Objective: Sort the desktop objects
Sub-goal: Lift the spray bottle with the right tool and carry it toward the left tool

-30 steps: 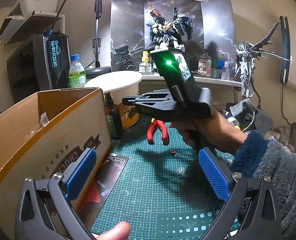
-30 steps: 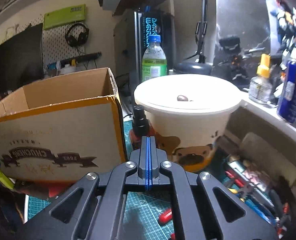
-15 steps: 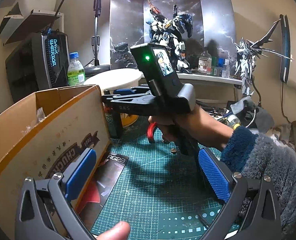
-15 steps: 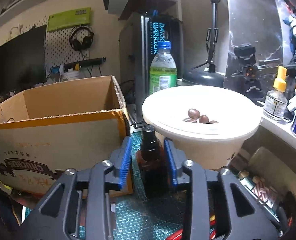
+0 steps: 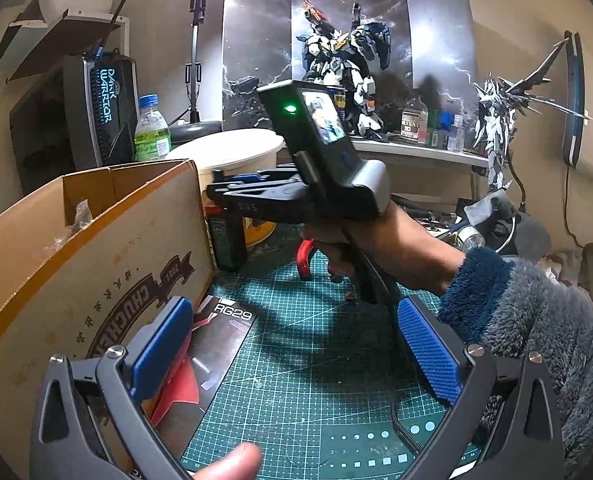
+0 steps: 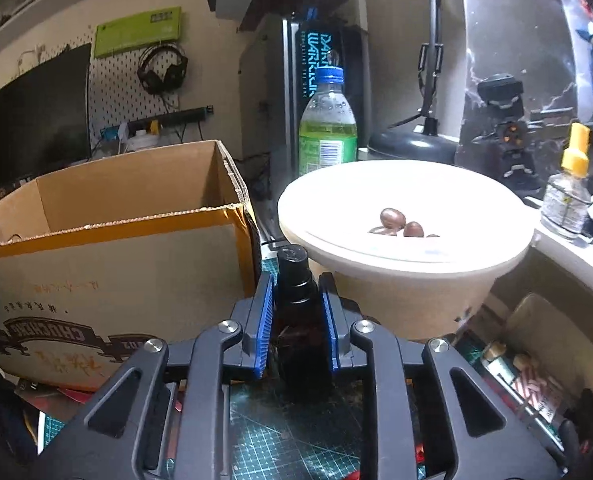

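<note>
Between right gripper [image 6: 296,320] pads: seemingly clamped bottle [image 6: 298,320].

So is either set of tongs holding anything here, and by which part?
The right tongs are shut on the dark brown spray bottle, gripping its upper body just below the black cap. The left tongs are open and hold nothing.

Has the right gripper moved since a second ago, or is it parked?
Yes. The right gripper has advanced toward the cardboard box and white tub; its pads, first shut, now flank the dark bottle between them.
</note>
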The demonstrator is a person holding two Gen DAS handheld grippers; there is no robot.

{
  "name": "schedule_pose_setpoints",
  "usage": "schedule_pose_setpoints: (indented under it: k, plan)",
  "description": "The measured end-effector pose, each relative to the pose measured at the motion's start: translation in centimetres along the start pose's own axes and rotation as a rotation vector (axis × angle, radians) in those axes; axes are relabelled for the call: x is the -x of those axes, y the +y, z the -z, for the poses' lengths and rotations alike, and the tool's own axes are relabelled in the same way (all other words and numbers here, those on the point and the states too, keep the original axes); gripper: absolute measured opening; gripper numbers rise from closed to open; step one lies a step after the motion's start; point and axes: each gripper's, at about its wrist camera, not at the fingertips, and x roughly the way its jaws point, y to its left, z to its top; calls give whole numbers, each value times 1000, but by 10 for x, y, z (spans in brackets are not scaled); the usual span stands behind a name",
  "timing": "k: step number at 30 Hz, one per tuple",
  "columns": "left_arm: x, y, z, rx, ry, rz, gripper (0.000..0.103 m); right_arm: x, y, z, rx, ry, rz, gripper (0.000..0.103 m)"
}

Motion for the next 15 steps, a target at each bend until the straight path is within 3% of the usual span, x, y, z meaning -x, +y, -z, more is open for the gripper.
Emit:
schedule_pose_setpoints:
  k: [15]
  plan:
    - [13, 13, -3, -11, -40, -17, 103, 86, 10, -4, -35, -8, 94, 21]
